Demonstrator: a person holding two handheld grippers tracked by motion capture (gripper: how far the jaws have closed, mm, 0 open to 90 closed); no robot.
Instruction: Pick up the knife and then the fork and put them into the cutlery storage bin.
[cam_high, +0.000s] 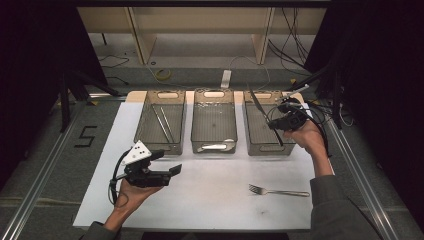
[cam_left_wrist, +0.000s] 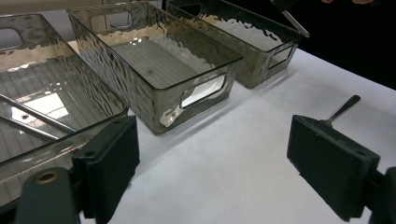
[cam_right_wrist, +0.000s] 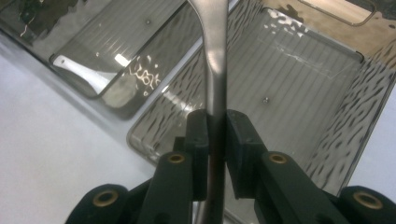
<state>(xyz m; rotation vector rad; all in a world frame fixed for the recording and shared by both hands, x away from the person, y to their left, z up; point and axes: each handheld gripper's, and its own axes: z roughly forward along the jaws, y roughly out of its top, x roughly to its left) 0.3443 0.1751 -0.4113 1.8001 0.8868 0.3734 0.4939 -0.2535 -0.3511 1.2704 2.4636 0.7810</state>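
Note:
My right gripper (cam_high: 274, 124) is shut on a metal knife (cam_high: 257, 105), which it holds tilted above the right clear bin (cam_high: 265, 150). In the right gripper view the pads (cam_right_wrist: 198, 133) clamp the knife's handle (cam_right_wrist: 215, 56) over that bin's ribbed floor (cam_right_wrist: 303, 84). My left gripper (cam_high: 167, 162) rests low over the white mat at the front left, open with nothing between its jaws (cam_left_wrist: 215, 154). A fork (cam_high: 277, 191) lies flat on the mat at the front right; its handle (cam_left_wrist: 343, 109) shows behind the left gripper's right pad.
Three clear bins stand in a row at the back of the white mat (cam_high: 210, 200). The left bin (cam_high: 145, 117) holds two thin metal rods (cam_high: 162, 122). The middle bin (cam_high: 214, 146) looks bare. Dark curtains flank the table, and cables lie on the floor behind it.

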